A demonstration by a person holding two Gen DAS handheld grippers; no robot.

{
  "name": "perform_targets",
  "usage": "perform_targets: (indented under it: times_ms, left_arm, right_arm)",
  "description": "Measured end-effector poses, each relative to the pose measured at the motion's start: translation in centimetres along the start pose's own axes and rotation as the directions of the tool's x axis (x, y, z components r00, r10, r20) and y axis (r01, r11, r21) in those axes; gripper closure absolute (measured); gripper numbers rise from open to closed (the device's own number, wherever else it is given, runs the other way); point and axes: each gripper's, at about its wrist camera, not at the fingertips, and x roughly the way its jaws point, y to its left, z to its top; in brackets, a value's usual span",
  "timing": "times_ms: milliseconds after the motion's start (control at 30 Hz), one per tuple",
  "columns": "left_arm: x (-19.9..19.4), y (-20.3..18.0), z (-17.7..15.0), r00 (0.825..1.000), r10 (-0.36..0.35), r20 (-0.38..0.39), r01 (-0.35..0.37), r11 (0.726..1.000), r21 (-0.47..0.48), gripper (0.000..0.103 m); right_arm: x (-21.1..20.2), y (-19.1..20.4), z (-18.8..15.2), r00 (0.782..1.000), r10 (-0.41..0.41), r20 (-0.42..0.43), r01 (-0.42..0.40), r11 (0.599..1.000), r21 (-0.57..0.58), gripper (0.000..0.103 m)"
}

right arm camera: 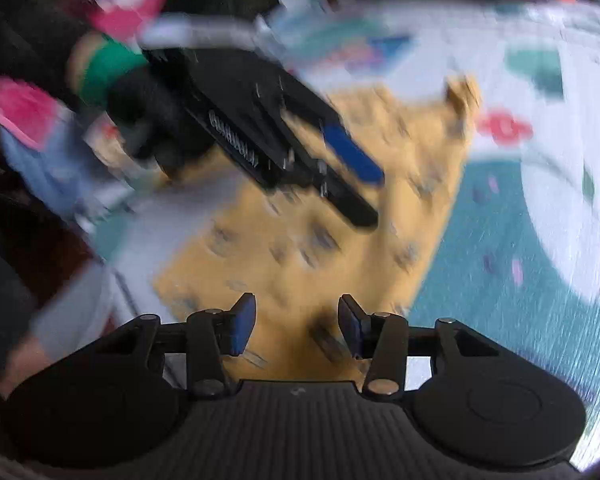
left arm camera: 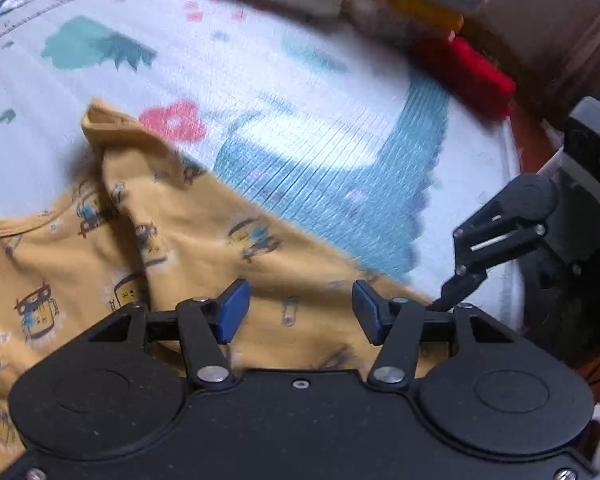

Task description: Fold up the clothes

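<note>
My left gripper (left arm camera: pixel 296 312) gapes wide over the yellow shirt (left arm camera: pixel 172 248). My right gripper (right arm camera: pixel 296 326) gapes wide too, empty. The shirt lies on the patterned mat (left arm camera: pixel 300 128).

We see left gripper (left arm camera: pixel 300 312) with jaws apart, blue pads (left arm camera: pixel 234 310) spread and holding nothing, right gripper (right arm camera: pixel 296 328) likewise parted and empty, both hovering low, right wrist view motion-blurred, left gripper crossing it.

Surface: a white play mat (left arm camera: pixel 220 64) under my jaws, printed with teal, blue and pink shapes.
On it, near: a yellow printed shirt (left arm camera: pixel 204 256), lying rumpled.
On it, far edge: folded clothes (left arm camera: pixel 403 4), stacked, blurred.
</note>
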Motion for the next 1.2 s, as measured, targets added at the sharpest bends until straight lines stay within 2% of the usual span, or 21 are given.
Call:
perform_targets:
  times_ms: [67, 100, 167, 233, 300, 400, 467, 533, 600, 633, 733, 800, 867, 933, 1000, 1067, 1133, 1200]
  left_arm:
    - [0.2, -0.5, 0.5, 1.000, 0.013, -0.017, -0.012, 0.997, 0.078, 0.047]
    - [0.0, -0.7, 0.8, 0.999, 0.014, -0.036, -0.011, 0.996, 0.083, 0.047]
    - [-1.9, 0.4, 1.2, 1.000, -0.010, -0.012, 0.010, 0.999, 0.041, 0.047]
    - [-4.2, 2.3, 1.1, 0.999, 0.037, 0.009, -0.037, 0.999, 0.013, 0.047]
    - [-6.4, 4.8, 0.5, 0.993, 0.118, 0.012, -0.118, 0.993, -0.020, 0.047]
    - [-9.2, 9.7, -0.5, 0.977, 0.213, 0.000, -0.210, 0.965, -0.155, 0.047]
    - [-10.3, 12.6, -1.1, 0.967, 0.256, -0.012, -0.251, 0.933, -0.257, 0.047]
    - [-10.8, 15.3, -1.5, 0.960, 0.279, -0.021, -0.268, 0.894, -0.358, 0.047]
    - [-10.9, 16.8, -1.7, 0.959, 0.282, -0.011, -0.259, 0.862, -0.436, 0.047]
    - [-10.9, 17.3, -1.6, 0.963, 0.269, -0.002, -0.240, 0.857, -0.456, 0.047]
    - [-10.7, 17.5, -1.3, 0.968, 0.249, 0.015, -0.216, 0.868, -0.446, 0.047]
    - [-10.5, 17.4, -1.2, 0.969, 0.244, 0.025, -0.211, 0.881, -0.424, 0.047]
    - [-10.4, 17.3, -1.1, 0.970, 0.241, 0.034, -0.209, 0.895, -0.395, 0.047]
    - [-10.6, 17.4, -1.4, 0.969, 0.241, 0.046, -0.204, 0.897, -0.392, 0.047]
    - [-10.6, 18.0, -1.9, 0.969, 0.240, 0.061, -0.192, 0.883, -0.428, 0.047]
    - [-10.5, 18.2, -2.0, 0.971, 0.232, 0.059, -0.181, 0.873, -0.453, 0.047]
    - [-10.6, 18.3, -1.6, 0.972, 0.232, 0.034, -0.193, 0.872, -0.451, 0.047]
    - [-10.8, 18.3, -0.8, 0.971, 0.239, -0.009, -0.219, 0.876, -0.430, 0.047]
  right_arm:
    - [0.0, 0.7, -0.1, 1.000, -0.020, 0.000, 0.020, 0.998, -0.064, 0.056]
    - [0.1, 1.1, -0.2, 1.000, -0.030, 0.001, 0.030, 0.995, -0.096, 0.056]
    - [-0.2, 1.3, 0.1, 1.000, -0.013, -0.008, 0.012, 0.995, -0.094, 0.056]
    - [-0.7, 1.4, 0.1, 1.000, 0.013, 0.006, -0.012, 0.996, -0.086, 0.056]
    - [-0.9, 1.8, 0.8, 1.000, 0.029, -0.003, -0.029, 0.995, -0.094, 0.056]
    - [-2.0, 3.6, 3.3, 0.995, 0.055, -0.081, -0.071, 0.977, -0.201, 0.056]
    - [-2.8, 5.2, 5.7, 0.988, 0.038, -0.149, -0.080, 0.954, -0.290, 0.056]
    - [-3.2, 7.0, 8.2, 0.979, 0.011, -0.204, -0.083, 0.934, -0.349, 0.055]
    - [-2.5, 8.8, 10.2, 0.969, -0.009, -0.246, -0.088, 0.921, -0.380, 0.049]
    - [-1.4, 9.8, 10.4, 0.964, -0.021, -0.266, -0.084, 0.923, -0.375, 0.045]
    - [1.9, 12.8, 11.1, 0.943, -0.056, -0.328, -0.070, 0.930, -0.360, 0.038]
    - [4.6, 14.0, 10.0, 0.922, -0.082, -0.380, -0.029, 0.960, -0.278, 0.039]
    - [6.8, 15.1, 8.6, 0.919, -0.129, -0.373, 0.036, 0.968, -0.247, 0.041]
    - [8.3, 16.4, 8.0, 0.931, -0.214, -0.297, 0.153, 0.965, -0.215, 0.041]
    - [9.8, 17.7, 7.4, 0.927, -0.300, -0.223, 0.265, 0.948, -0.174, 0.041]
    - [10.2, 18.7, 6.9, 0.907, -0.390, -0.158, 0.369, 0.918, -0.144, 0.041]
    - [11.4, 19.4, 6.1, 0.872, -0.455, -0.179, 0.440, 0.890, -0.118, 0.041]
    - [12.4, 20.1, 5.2, 0.852, -0.489, -0.184, 0.482, 0.872, -0.086, 0.041]
